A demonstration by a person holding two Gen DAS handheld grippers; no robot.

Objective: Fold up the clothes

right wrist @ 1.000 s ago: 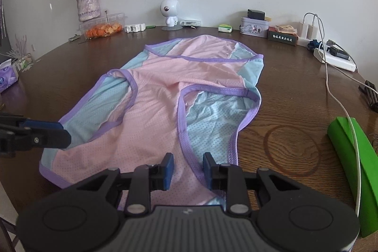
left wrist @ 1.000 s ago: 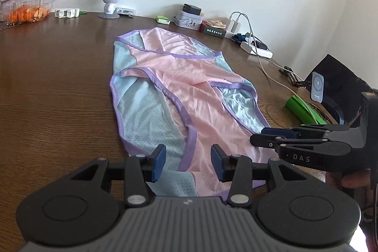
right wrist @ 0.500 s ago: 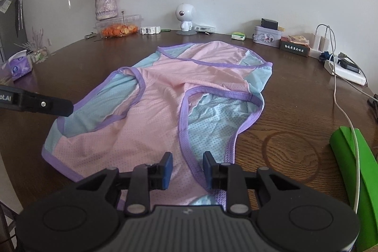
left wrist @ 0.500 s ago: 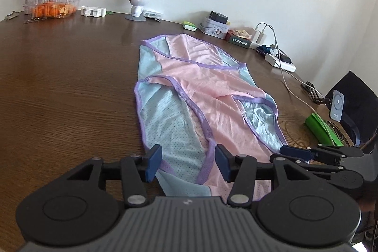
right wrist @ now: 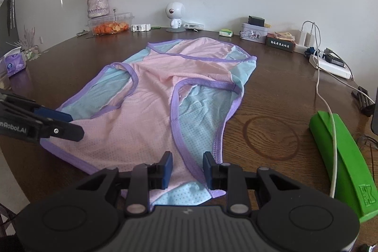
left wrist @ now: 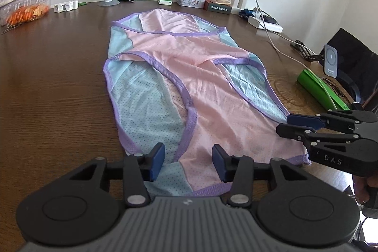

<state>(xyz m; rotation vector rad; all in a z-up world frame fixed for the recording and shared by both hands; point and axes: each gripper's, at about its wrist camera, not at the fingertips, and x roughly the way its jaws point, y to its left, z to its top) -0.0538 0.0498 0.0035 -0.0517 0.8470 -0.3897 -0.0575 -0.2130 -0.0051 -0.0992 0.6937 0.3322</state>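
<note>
Jaws apart over one garment [left wrist: 189, 91]

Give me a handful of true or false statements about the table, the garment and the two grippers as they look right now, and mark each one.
1. The pink, blue and purple garment lies spread flat on the wooden table. True.
2. The right gripper has lifted the garment clear of the table. False: its jaws stand apart over the near hem, which still lies flat.
3. A green object sits right of the garment with a white cable across it. True.
4. The left gripper is clamped shut on a sleeve. False: its jaws are open above the near edge.
5. The vase of flowers stands on the garment. False: it stands by the wall.
</note>
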